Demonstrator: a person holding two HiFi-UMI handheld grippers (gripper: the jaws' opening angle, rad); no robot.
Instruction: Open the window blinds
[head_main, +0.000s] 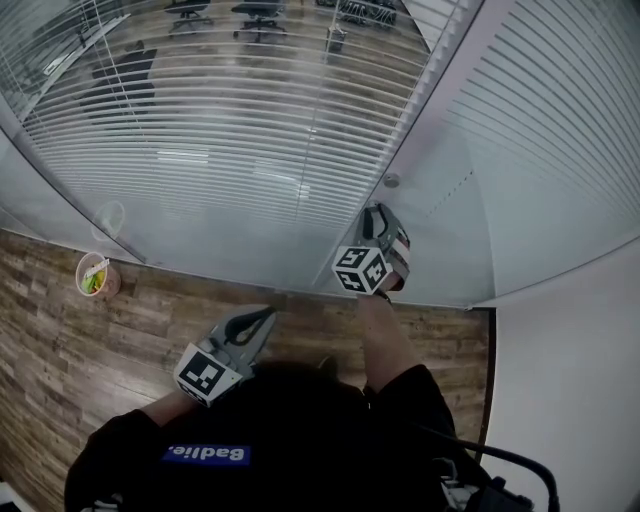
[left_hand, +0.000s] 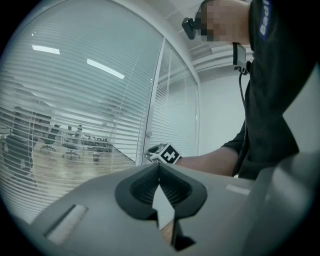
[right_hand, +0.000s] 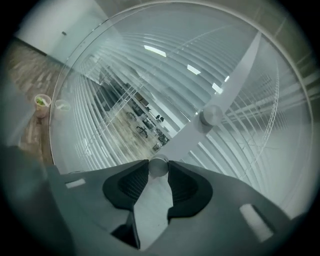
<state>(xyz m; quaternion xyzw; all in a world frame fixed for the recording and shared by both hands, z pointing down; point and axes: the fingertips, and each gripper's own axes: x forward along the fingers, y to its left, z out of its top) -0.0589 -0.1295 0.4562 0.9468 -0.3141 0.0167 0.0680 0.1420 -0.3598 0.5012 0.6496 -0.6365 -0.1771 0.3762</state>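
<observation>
The blinds (head_main: 230, 130) sit behind a glass pane; their slats are tilted enough that an office shows through. A white frame post (head_main: 420, 130) carries a round knob (head_main: 391, 181). In the right gripper view this upper knob (right_hand: 212, 115) is free, and a second, lower knob (right_hand: 159, 164) sits between the pads of my right gripper (right_hand: 159, 171), which is shut on it. In the head view my right gripper (head_main: 380, 215) is pressed against the post and hides that knob. My left gripper (head_main: 266, 316) hangs low beside my body, shut and holding nothing; its jaws (left_hand: 160, 167) meet at the tips.
A second pane to the right has blinds (head_main: 560, 130) with flatter, closed-looking slats. A cup (head_main: 96, 275) with something green in it stands on the wooden floor (head_main: 60, 350) by the glass. A white wall (head_main: 580, 380) closes off the right side.
</observation>
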